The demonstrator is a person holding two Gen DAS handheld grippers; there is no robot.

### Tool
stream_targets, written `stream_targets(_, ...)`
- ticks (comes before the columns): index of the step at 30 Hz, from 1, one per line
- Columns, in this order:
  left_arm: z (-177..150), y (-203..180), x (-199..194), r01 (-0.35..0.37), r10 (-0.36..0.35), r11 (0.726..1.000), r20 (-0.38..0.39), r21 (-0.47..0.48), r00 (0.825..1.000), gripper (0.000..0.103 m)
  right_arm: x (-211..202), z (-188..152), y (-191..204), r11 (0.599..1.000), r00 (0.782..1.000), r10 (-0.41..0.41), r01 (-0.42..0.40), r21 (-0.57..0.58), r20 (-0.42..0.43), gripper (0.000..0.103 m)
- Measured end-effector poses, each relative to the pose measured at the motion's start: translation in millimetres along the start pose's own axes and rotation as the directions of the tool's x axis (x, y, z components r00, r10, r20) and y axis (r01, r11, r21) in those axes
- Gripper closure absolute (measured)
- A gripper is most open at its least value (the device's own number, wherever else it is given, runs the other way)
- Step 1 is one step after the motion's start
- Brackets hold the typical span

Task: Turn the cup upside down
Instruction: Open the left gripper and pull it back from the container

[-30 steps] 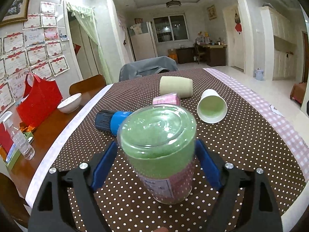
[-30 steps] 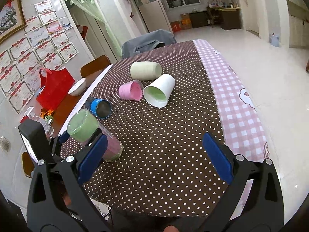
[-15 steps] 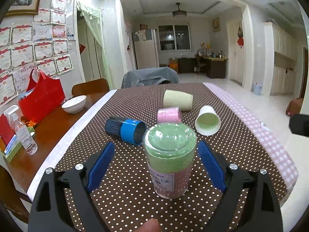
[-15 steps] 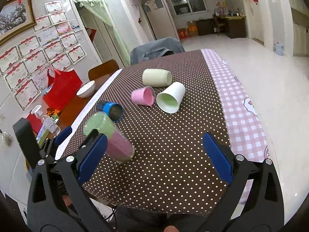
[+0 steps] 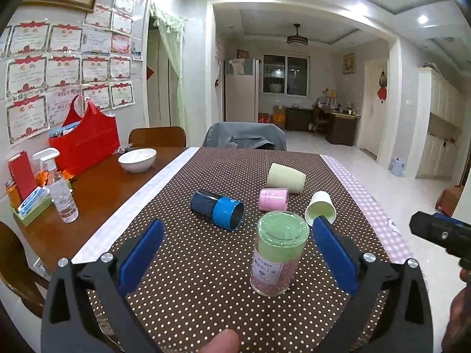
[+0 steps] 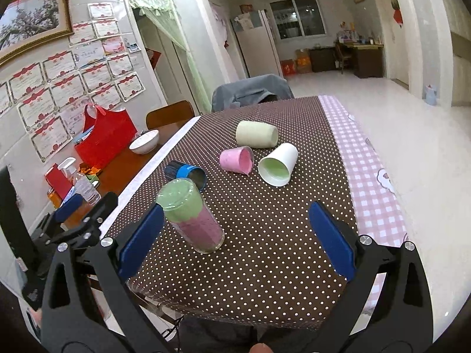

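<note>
A clear cup with green and pink lining (image 5: 276, 253) stands upside down on the brown dotted tablecloth (image 5: 206, 279), its green base up; it also shows in the right wrist view (image 6: 191, 214). My left gripper (image 5: 235, 253) is open and empty, its blue pads apart, with the cup standing free between and ahead of them, nearer the right pad. My right gripper (image 6: 235, 241) is open and empty above the table's near edge, right of the cup. The left gripper's body (image 6: 79, 220) shows at the left in the right wrist view.
Several cups lie on their sides farther back: a blue one (image 5: 217, 209), a pink one (image 5: 273, 199), a white one with green inside (image 5: 321, 210), a pale yellow one (image 5: 285, 178). A white bowl (image 5: 137, 159), red bag (image 5: 84, 141) and spray bottle (image 5: 60, 188) sit on the bare wood at the left.
My left gripper has opened, let go of the green and pink cup and drawn back from it. The cup now stands free, upside down. My right gripper has stayed open.
</note>
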State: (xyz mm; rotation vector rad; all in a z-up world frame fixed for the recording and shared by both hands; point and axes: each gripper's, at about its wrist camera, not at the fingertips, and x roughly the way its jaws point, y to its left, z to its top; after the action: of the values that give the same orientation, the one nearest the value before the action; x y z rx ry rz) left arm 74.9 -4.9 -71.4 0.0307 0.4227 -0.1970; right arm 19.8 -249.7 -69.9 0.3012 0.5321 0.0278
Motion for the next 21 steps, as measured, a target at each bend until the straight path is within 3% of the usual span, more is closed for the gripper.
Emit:
stream_targets(14,20,18,-50,-0.100,0.100,0.995,-0.012,-0.018,0.995,0.004,-22,-2,41,0.994,0.997,-0.045,0.051,-0.094,0.066,0.006)
stream_targets(21,24,16,-66,-0.108,0.108,0.994,0.008,-0.004,0.994,0.004,-31,-4,54,0.989,0.993,-0.057,0.070,-0.127,0.101,0.006)
